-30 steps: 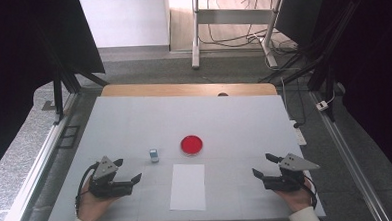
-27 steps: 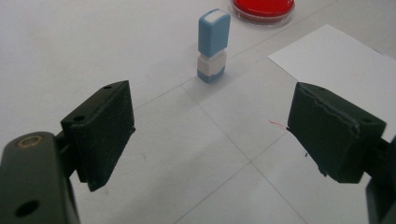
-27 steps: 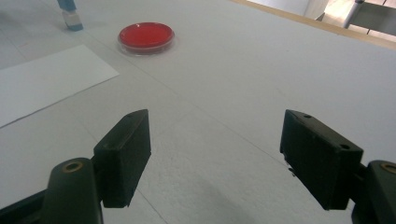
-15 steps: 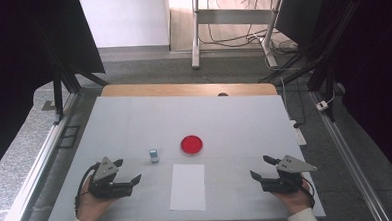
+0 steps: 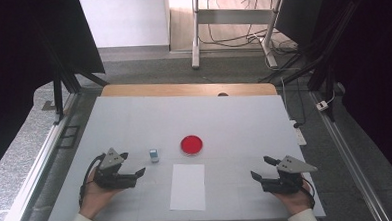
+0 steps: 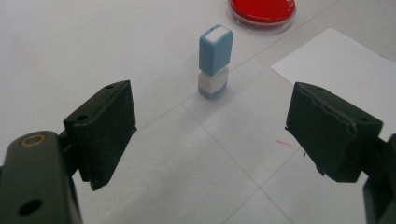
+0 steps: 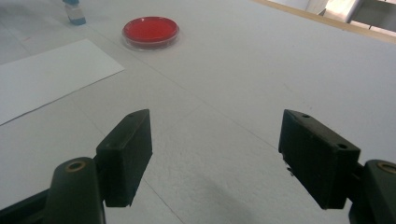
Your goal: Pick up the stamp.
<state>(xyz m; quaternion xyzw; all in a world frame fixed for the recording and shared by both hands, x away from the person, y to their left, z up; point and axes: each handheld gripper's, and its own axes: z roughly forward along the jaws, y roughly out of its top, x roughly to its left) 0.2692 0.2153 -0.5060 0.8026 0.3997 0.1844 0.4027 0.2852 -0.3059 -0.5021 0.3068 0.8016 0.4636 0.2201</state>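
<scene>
A small blue-and-white stamp (image 5: 154, 155) stands upright on the white table, left of a round red dish (image 5: 191, 145). A white sheet of paper (image 5: 188, 186) lies in front of the dish. My left gripper (image 5: 132, 163) is open at the near left, with the stamp (image 6: 215, 60) a short way beyond its jaws and the dish (image 6: 261, 11) farther off. My right gripper (image 5: 261, 168) is open at the near right, resting low over bare table. In its view (image 7: 219, 140), the paper (image 7: 46, 74), dish (image 7: 150, 31) and stamp (image 7: 74, 11) lie ahead to the left.
The white tabletop (image 5: 234, 119) ends in a wooden strip (image 5: 183, 89) at the far edge. Metal frame rails run along both sides on the floor, and cables and a desk frame lie beyond the table. A hand holds each gripper at the near edge.
</scene>
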